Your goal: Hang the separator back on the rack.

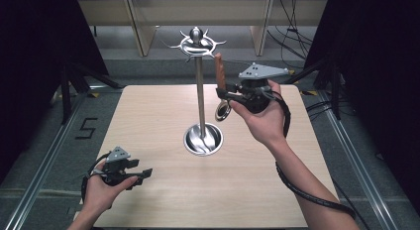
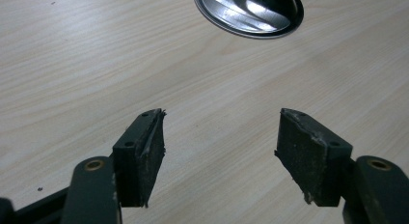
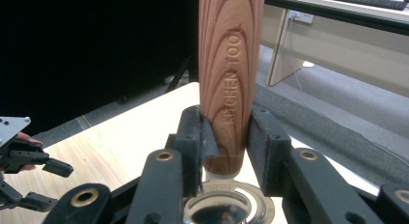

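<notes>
The wooden table [image 1: 163,200] is seen from above, with a tall metal hanging stand [image 1: 200,91] planted near its centre, the hooked crown at 12 o'clock and the round shiny base [image 1: 203,139] below it. A wooden-handled utensil [image 1: 220,74] is held at about 1 o'clock from that base, beside the pole; its long axis is kept nearly upright, the reddish grained handle (stamped with lettering along its length) pointing up and its metal ring end [image 1: 223,111] pointing down. The right gripper [image 3: 225,137] is clamped on the handle's lower end. The left gripper [image 2: 222,151], at 7 o'clock, is held with its jaws spread apart over bare tabletop.
</notes>
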### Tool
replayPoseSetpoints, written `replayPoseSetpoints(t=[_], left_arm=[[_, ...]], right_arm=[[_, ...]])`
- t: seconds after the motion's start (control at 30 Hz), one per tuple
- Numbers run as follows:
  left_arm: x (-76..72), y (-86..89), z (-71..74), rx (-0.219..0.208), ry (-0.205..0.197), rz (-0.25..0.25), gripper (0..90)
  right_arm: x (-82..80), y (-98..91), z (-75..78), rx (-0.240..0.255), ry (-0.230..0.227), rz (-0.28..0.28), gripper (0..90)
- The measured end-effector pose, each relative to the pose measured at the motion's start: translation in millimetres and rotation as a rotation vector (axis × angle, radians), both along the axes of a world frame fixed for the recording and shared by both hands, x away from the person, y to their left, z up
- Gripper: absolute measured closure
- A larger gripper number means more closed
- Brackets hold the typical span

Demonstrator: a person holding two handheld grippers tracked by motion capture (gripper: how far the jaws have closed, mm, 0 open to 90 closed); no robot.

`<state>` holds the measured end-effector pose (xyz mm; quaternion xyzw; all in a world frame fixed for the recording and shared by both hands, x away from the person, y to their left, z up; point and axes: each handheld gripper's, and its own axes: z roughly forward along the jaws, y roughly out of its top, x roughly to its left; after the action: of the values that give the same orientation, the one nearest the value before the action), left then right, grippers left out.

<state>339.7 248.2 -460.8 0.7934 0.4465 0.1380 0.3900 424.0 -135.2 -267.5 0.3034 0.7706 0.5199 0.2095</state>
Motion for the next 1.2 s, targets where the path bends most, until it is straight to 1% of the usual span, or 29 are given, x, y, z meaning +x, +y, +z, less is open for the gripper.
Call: replayPoseSetpoints(t=[0.1, 0.13, 0.17, 0.2, 0.27, 0.3, 0.33, 0.37, 0.43, 0.47, 0.5, 0.53, 0.57, 0.6, 0.67, 0.77, 0.8, 0.87, 0.9, 0.97, 1.03, 1.1, 1.13, 1.17, 1.2], left_arm=[[-0.1, 0.0, 0.0, 0.002, 0.000, 0.001, 33.2], [-0.1, -0.1, 0.0, 0.001, 0.000, 0.001, 33.2], [-0.1, -0.1, 0.0, 0.001, 0.000, 0.001, 33.2], [0.0, 0.0, 0.0, 0.002, -0.001, 0.001, 33.2], [0.0, -0.1, 0.0, 0.001, -0.001, 0.001, 33.2], [-0.1, -0.1, 0.1, 0.001, -0.001, 0.001, 33.2], [0.0, 0.1, 0.1, 0.000, -0.002, -0.001, 33.2], [0.0, -0.1, 0.1, -0.003, -0.004, 0.003, 33.2], [0.0, 0.2, 0.1, -0.002, -0.004, 0.001, 33.2], [0.0, 0.1, 0.1, -0.002, -0.003, 0.001, 33.2], [-0.1, 0.1, 0.0, -0.001, -0.003, 0.001, 33.2], [-0.2, 0.0, 0.0, -0.002, -0.002, 0.001, 33.2], [-0.2, 0.0, 0.0, -0.002, -0.002, 0.001, 33.2], [-0.2, 0.0, 0.0, -0.003, -0.002, 0.002, 33.2], [0.0, 0.3, -0.1, 0.002, -0.002, -0.004, 33.2], [-0.2, 0.0, -0.2, 0.001, 0.000, -0.001, 33.2], [-0.3, 0.0, 0.0, 0.001, -0.001, -0.001, 33.2], [-0.2, 0.2, 0.0, 0.002, -0.002, -0.004, 33.2], [-0.5, 0.1, 0.4, 0.010, -0.003, 0.002, 33.2], [-0.2, 0.2, -0.1, 0.001, -0.002, -0.002, 33.2], [-0.3, 0.2, -0.3, -0.002, -0.002, -0.001, 33.2], [-0.4, 0.3, -0.2, 0.001, -0.002, -0.001, 33.2], [-0.5, 0.9, 0.1, 0.008, 0.000, -0.005, 33.2], [-0.5, 0.9, 0.1, 0.008, 0.000, -0.005, 33.2], [-0.5, 1.2, 0.2, 0.009, -0.001, -0.007, 33.2]], right_arm=[[1.8, 1.3, -0.4, -0.002, -0.006, 0.010, 69.1], [1.9, 3.0, -0.2, 0.001, 0.008, 0.003, 69.1], [1.9, 3.0, -0.2, 0.001, 0.008, 0.003, 69.1], [3.2, 3.4, -0.1, -0.003, -0.001, 0.006, 69.1], [4.3, 4.7, 0.2, -0.007, -0.004, 0.000, 69.1], [5.8, 5.8, 0.1, 0.002, -0.001, 0.008, 69.0], [5.5, 7.0, 0.2, 0.008, 0.008, 0.001, 69.1], [7.4, 6.8, 0.3, -0.004, -0.011, 0.001, 69.1], [7.8, 8.9, 0.2, 0.008, 0.016, 0.000, 69.1], [9.9, 8.8, 0.2, -0.005, -0.004, 0.006, 69.1], [9.1, 10.2, 0.3, 0.004, 0.014, -0.008, 69.1], [10.0, 10.8, 0.2, 0.006, 0.015, -0.001, 69.1], [11.8, 11.4, -0.2, 0.003, 0.000, 0.006, 69.1], [12.4, 12.7, -0.1, 0.004, 0.009, -0.002, 69.1], [14.0, 13.6, -0.1, -0.004, 0.003, 0.000, 69.0], [14.9, 15.0, -0.8, 0.000, 0.007, 0.000, 69.0], [16.3, 15.3, -0.7, -0.005, -0.002, 0.002, 69.0], [15.9, 15.6, -0.6, -0.006, 0.007, 0.000, 68.9], [16.2, 16.1, -1.2, -0.001, 0.006, 0.003, 68.9], [15.1, 16.7, -2.4, 0.005, 0.017, -0.005, 68.8], [15.6, 15.8, -3.8, 0.005, 0.007, 0.005, 68.6], [13.9, 15.6, -4.2, 0.011, 0.011, 0.004, 67.9], [11.3, 14.9, -4.5, 0.013, 0.018, 0.006, 64.2], [11.3, 14.9, -4.5, 0.013, 0.018, 0.006, 64.2], [8.5, 13.6, -5.1, 0.003, 0.001, 0.013, 60.2]])
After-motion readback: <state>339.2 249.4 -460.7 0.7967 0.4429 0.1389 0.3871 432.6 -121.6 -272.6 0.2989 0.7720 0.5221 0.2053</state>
